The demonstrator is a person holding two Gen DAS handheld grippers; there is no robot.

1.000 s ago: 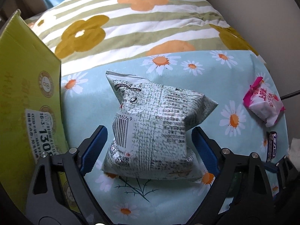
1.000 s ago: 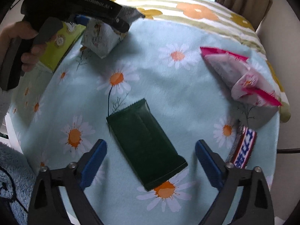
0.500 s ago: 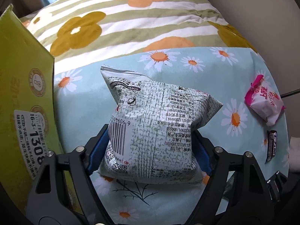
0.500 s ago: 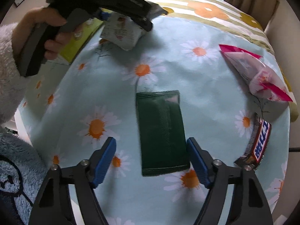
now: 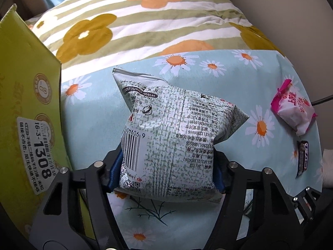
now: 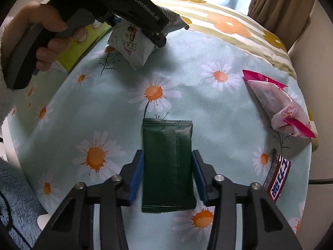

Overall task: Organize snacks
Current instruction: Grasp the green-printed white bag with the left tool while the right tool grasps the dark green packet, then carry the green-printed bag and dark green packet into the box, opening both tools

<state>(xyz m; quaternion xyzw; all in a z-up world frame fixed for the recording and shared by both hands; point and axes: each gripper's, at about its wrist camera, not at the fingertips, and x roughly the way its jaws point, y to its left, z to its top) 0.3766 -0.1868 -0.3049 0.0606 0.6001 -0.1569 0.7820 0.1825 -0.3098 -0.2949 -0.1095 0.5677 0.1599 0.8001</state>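
Observation:
My left gripper (image 5: pixel 166 173) is shut on a puffy white-and-green snack bag (image 5: pixel 177 141) and holds it just above the daisy cloth. The bag also shows in the right wrist view (image 6: pixel 133 45), under the left gripper's black body. My right gripper (image 6: pixel 167 175) is shut on a flat dark green packet (image 6: pixel 167 162) that lies on the cloth. A yellow-green cardboard box (image 5: pixel 27 112) stands to the left of the bag.
A pink-and-white snack bag (image 6: pixel 278 106) lies at the right, also in the left wrist view (image 5: pixel 293 108). A chocolate bar (image 6: pixel 277 179) lies at the right edge of the cloth. A striped flower pillow (image 5: pixel 145 20) lies behind. A blue fleece (image 6: pixel 14 198) is at the lower left.
Both grippers closed: the left one onto the white-and-green bag, the right one onto the green packet after lining up with it. The left gripper lifted the bag slightly.

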